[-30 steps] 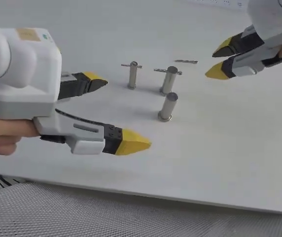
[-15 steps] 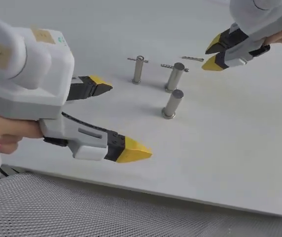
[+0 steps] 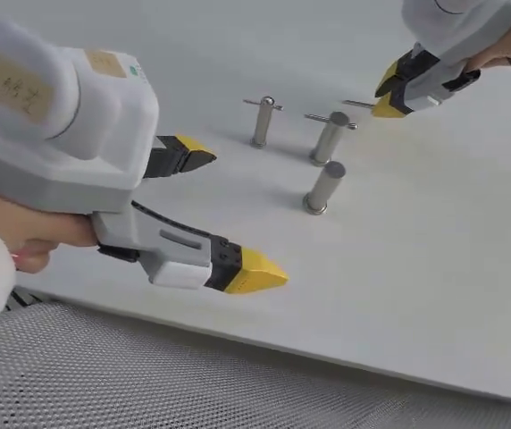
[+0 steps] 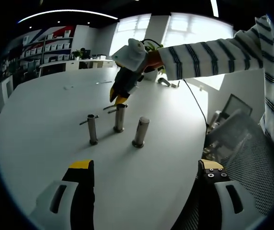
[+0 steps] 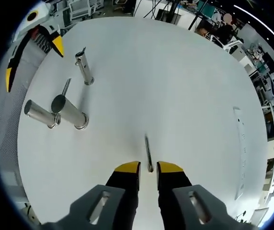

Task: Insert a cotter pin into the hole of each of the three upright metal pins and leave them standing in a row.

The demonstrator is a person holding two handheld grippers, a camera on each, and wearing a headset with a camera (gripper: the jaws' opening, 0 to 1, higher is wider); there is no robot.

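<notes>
Right gripper (image 5: pixel 148 168): my jaws stand a narrow gap apart, straddling the near end of the loose cotter pin (image 5: pixel 147 149), gripping nothing yet.
Loose cotter pin: flat on the surface (image 3: pixel 434 232), just beyond the row. Its long axis runs straight out from my right jaws.
Why end-on: I judge an end grip leaves its length free for threading.
Left gripper (image 3: pixel 238 214): jaws wide, empty, hovering before the pins, likely to steady one.
Bare pin (image 3: pixel 324 186): upright, nearer me than the left pin (image 3: pixel 263 121) and middle pin (image 3: pixel 330 136), both already cottered crosswise.
</notes>
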